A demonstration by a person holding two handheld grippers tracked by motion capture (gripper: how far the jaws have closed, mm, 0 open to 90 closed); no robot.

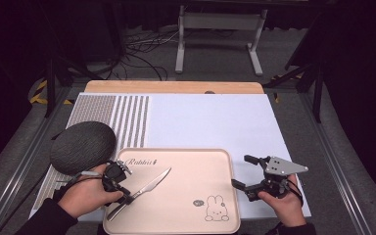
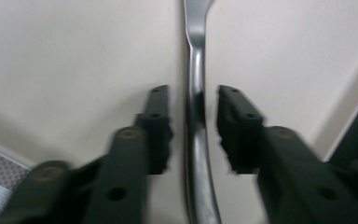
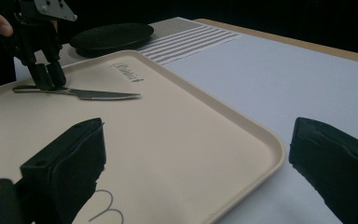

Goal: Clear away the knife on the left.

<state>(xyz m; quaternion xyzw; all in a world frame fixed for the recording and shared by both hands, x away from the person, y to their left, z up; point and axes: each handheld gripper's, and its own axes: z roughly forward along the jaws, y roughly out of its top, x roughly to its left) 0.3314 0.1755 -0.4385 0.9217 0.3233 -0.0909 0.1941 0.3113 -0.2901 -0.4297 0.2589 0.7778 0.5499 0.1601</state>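
Note:
A steel table knife [image 1: 147, 185] lies slantwise on the left part of a beige tray [image 1: 191, 169] with a rabbit drawing. My left gripper [image 1: 126, 198] points down over the knife's handle. In the left gripper view the handle [image 2: 196, 116] runs between the two jaws with a gap on each side, so the pads do not press on it. My right gripper [image 1: 240, 171] stands open at the tray's right rim, with nothing between its jaws. The right gripper view looks across the tray [image 3: 242, 121] to the knife [image 3: 98, 94] and the left gripper [image 3: 49, 77].
A dark grey oval pad [image 1: 83, 146] lies just left of and behind the tray. The tray sits on a white mat [image 1: 210, 122] with a striped panel on its left side. A wooden table edge runs along the back.

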